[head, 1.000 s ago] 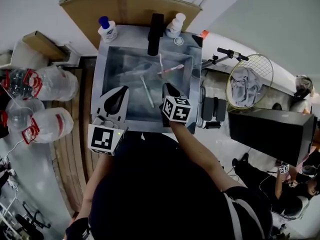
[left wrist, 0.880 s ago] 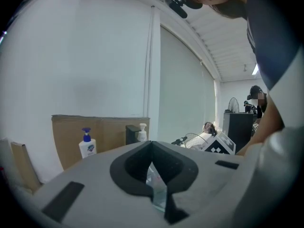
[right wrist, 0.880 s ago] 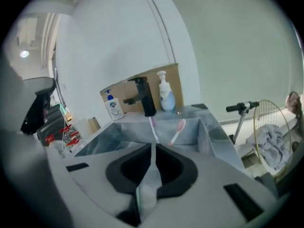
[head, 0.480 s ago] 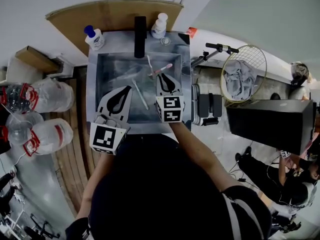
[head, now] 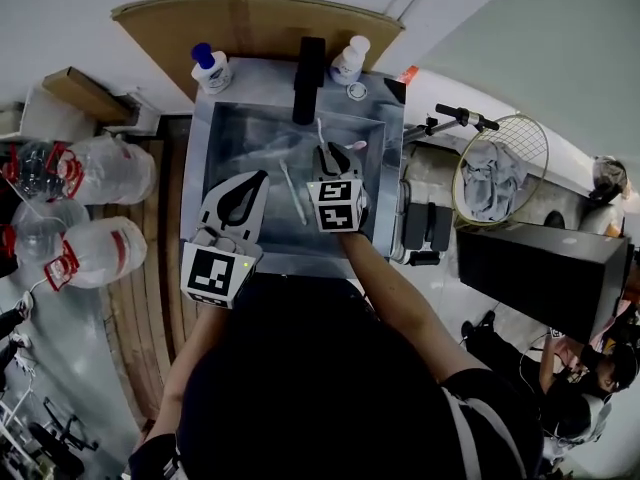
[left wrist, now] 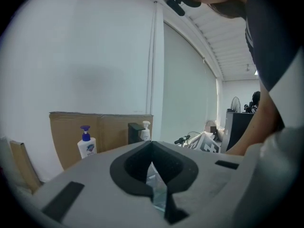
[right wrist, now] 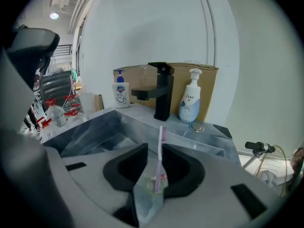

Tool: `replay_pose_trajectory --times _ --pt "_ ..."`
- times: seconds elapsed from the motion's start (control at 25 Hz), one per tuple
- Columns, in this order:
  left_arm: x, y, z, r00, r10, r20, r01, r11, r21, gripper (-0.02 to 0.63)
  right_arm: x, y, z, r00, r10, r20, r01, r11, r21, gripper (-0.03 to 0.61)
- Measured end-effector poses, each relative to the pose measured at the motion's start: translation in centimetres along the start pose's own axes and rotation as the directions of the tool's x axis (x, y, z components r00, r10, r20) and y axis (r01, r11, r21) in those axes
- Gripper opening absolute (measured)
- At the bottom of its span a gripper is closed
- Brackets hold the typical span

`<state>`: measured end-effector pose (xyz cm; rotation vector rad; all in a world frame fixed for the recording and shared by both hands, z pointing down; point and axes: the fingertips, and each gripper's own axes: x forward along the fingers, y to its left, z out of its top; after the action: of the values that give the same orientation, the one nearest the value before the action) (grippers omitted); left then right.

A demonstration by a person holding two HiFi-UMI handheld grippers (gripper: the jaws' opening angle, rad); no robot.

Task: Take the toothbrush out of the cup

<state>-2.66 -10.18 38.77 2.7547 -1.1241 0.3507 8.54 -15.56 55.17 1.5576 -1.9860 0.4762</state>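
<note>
Toothbrush [right wrist: 159, 152], pink and upright with its bristle head topmost, stands between the jaws of the right gripper [right wrist: 154, 148] over the steel sink [head: 215, 138], short of the black faucet [head: 308, 68]. Those jaws are opening, and the brush sits nearer one pad than the other without being pinched. Its foot rests in what looks like a clear cup [right wrist: 148, 184], though only a faint ring shows through the gap. The left gripper [left wrist: 152, 146] hovers over the basin's left side, jaws together on nothing. The likely hazard is an off-centre close: one pad could reach the handle first and lever the brush sideways, tipping the light cup or dropping the brush into the basin beside the white toothbrush [head: 293, 190] lying there. A pinch that catches the cup's rim could also drag the cup up with the brush. A second earlier the pink brush leaned beyond the right gripper's tips. The gripper has since moved forward around it, while the left gripper has barely shifted.
</note>
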Motion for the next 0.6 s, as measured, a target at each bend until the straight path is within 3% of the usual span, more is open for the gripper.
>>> replay_pose_trajectory --times 0.08,0.6 --pt "-0.1 0.6 -0.1 1.0 0.017 0.007 -0.017 1.0 -0.012 0.02 1.0 0.0 -0.2 1.0 -0.003 -0.023 0.003 1.0 0.006 0.137" --pt "-1.1 2.5 -1.2 0.996 0.082 -0.027 -0.083 0.996 -0.033 0.02 5.0 -0.9 -1.6 0.99 -0.066 -0.127 0.065 0.998 -0.011 0.104"
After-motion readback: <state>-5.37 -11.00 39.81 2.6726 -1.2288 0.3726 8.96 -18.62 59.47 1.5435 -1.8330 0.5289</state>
